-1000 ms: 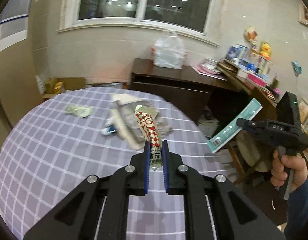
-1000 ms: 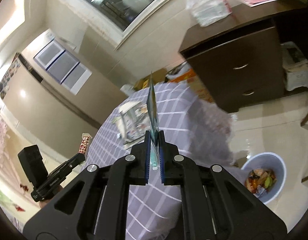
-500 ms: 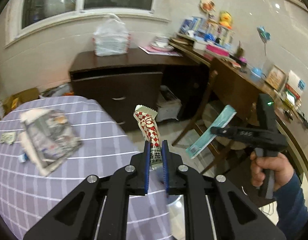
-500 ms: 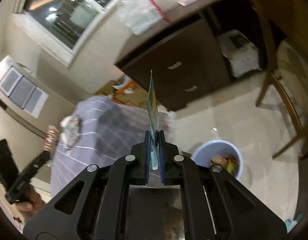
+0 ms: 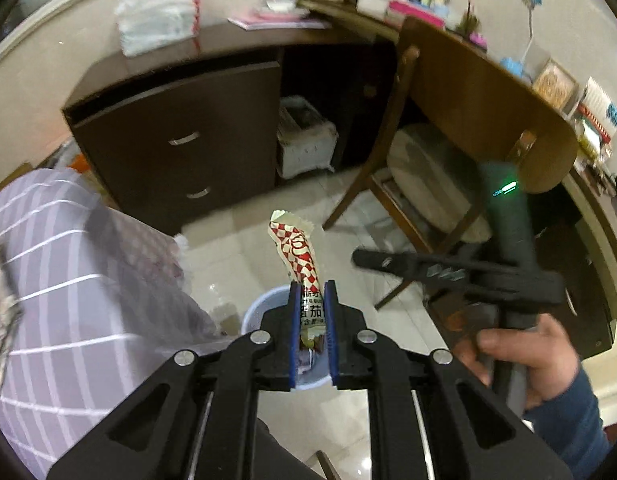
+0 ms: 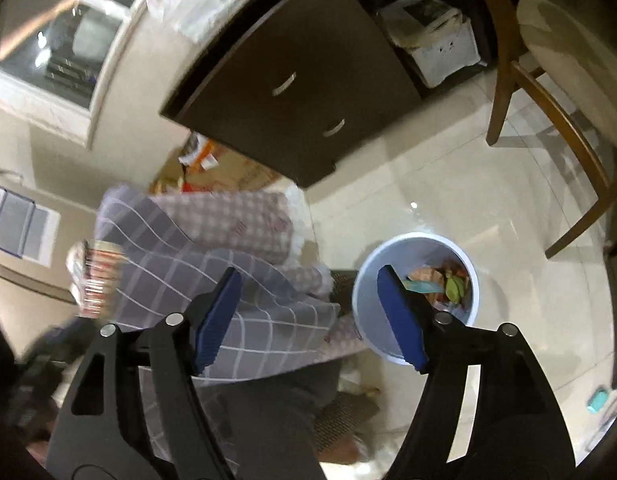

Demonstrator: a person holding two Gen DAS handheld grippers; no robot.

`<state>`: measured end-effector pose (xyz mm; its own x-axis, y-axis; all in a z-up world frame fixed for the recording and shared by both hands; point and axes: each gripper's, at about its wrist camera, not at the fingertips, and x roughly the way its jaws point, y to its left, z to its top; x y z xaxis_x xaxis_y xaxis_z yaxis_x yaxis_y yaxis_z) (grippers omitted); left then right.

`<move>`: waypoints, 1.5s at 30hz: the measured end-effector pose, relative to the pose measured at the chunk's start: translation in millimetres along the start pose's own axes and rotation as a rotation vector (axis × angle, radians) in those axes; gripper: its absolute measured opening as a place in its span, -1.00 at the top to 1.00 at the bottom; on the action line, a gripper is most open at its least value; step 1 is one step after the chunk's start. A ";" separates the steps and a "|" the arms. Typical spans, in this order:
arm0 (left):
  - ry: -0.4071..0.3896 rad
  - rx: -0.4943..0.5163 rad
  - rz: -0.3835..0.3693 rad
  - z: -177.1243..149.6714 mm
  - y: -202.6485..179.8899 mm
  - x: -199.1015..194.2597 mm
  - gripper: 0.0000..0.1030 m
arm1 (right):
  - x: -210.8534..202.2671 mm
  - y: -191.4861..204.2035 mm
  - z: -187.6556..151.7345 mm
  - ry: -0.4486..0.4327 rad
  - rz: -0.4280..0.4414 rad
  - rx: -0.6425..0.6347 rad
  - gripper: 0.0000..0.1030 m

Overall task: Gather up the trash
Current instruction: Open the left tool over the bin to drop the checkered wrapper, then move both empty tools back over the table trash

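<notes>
Right gripper (image 6: 312,316) is spreading its jaws with nothing between them; a teal wrapper (image 6: 422,287) lies in the pale blue bin (image 6: 474,284) just past its right finger. Left gripper (image 5: 311,334) pinches a red-checked snack wrapper (image 5: 298,252) upright, the bin's rim below and slightly left of its tips. Released off-centre, the light wrapper could flutter onto the floor (image 5: 236,256) or catch the hanging tablecloth (image 5: 88,280) nearby.
</notes>
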<state>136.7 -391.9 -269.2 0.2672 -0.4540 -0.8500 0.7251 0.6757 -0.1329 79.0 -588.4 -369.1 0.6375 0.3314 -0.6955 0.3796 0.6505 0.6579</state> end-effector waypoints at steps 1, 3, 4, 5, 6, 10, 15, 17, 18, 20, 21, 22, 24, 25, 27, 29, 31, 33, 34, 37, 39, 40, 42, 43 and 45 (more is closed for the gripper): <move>0.015 0.011 0.003 1.6 -2.2 6.7 0.80 | -6.8 -1.3 0.9 -0.015 0.004 0.008 -0.38; 0.042 0.025 -0.009 4.9 -4.8 17.2 0.77 | -23.2 -3.7 3.9 -0.052 0.004 0.019 -0.43; 0.055 0.031 -0.010 6.1 -6.3 22.2 0.73 | -30.6 -2.1 5.0 -0.066 0.007 0.020 -0.46; 0.067 0.041 -0.003 7.5 -7.4 26.0 0.66 | -38.9 -1.8 4.9 -0.079 0.011 0.017 -0.50; 0.077 0.046 0.013 8.6 -7.5 28.2 0.27 | -45.4 -1.1 5.5 -0.090 0.010 0.014 -0.54; 0.009 0.012 0.050 10.8 1.6 15.2 -0.63 | -65.2 4.6 5.8 -0.130 0.002 0.008 -0.77; -0.040 -0.019 0.068 7.4 14.9 -11.0 -0.68 | -66.7 12.0 2.7 -0.128 -0.022 -0.011 -0.85; -0.066 -0.032 0.074 6.0 19.6 -23.2 -0.69 | -67.1 16.7 0.4 -0.125 -0.031 -0.017 -0.88; -0.082 -0.042 0.076 5.0 22.6 -30.5 -0.72 | -66.9 19.9 -1.6 -0.125 -0.035 -0.020 -0.88; -0.112 -0.059 0.076 2.6 28.0 -44.3 -0.73 | -67.4 28.9 -3.6 -0.126 -0.043 -0.032 -0.88; -0.123 -0.064 0.079 1.2 28.1 -49.0 -0.73 | -68.2 35.1 -4.8 -0.129 -0.045 -0.042 -0.88; -0.136 -0.069 0.083 0.0 29.6 -55.4 -0.74 | -68.8 39.6 -5.6 -0.132 -0.045 -0.048 -0.88; -0.170 -0.082 0.087 -3.8 33.9 -72.4 -0.75 | -71.8 53.9 -7.1 -0.141 -0.036 -0.067 -0.88; -0.182 -0.084 0.090 -5.0 35.1 -78.3 -0.75 | -73.1 60.7 -7.6 -0.145 -0.032 -0.077 -0.88; -0.218 -0.094 0.102 -9.0 40.6 -96.6 -0.78 | -76.0 79.8 -8.5 -0.154 -0.024 -0.106 -0.88; -0.251 -0.111 0.108 -12.9 47.4 -113.5 -0.80 | -78.0 100.7 -9.4 -0.159 -0.011 -0.141 -0.88; -0.274 -0.122 0.113 -15.7 53.5 -125.4 -0.80 | -79.1 119.8 -10.2 -0.163 0.000 -0.176 -0.88; -0.303 -0.135 0.125 -21.3 62.5 -141.8 -0.81 | -78.7 141.6 -13.1 -0.166 0.013 -0.209 -0.88; -0.314 -0.142 0.131 -24.4 67.7 -149.5 -0.81 | -78.1 150.5 -14.9 -0.165 0.018 -0.222 -0.88; -0.338 -0.158 0.151 -34.4 80.8 -166.0 -0.82 | -73.7 180.3 -21.8 -0.160 0.034 -0.266 -0.88; -0.354 -0.177 0.174 -43.8 94.0 -179.2 -0.82 | -67.6 202.2 -28.2 -0.150 0.042 -0.300 -0.88; -0.359 -0.185 0.179 -48.0 100.8 -184.5 -0.82 | -65.1 209.7 -30.5 -0.146 0.045 -0.312 -0.88; -0.372 -0.209 0.202 -58.2 116.0 -196.3 -0.82 | -58.0 230.5 -38.4 -0.134 0.053 -0.345 -0.88; -0.375 -0.221 0.218 -63.3 123.5 -201.2 -0.82 | -54.6 239.5 -41.9 -0.129 0.055 -0.360 -0.88; -0.379 -0.243 0.247 -73.3 137.7 -209.6 -0.82 | -46.0 260.5 -50.1 -0.115 0.055 -0.394 -0.88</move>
<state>134.0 -161.1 -146.6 0.6561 -0.4116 -0.6326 0.4549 0.8845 -0.1038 114.9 -399.9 -180.2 0.7290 0.3087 -0.6110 0.0713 0.8534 0.5163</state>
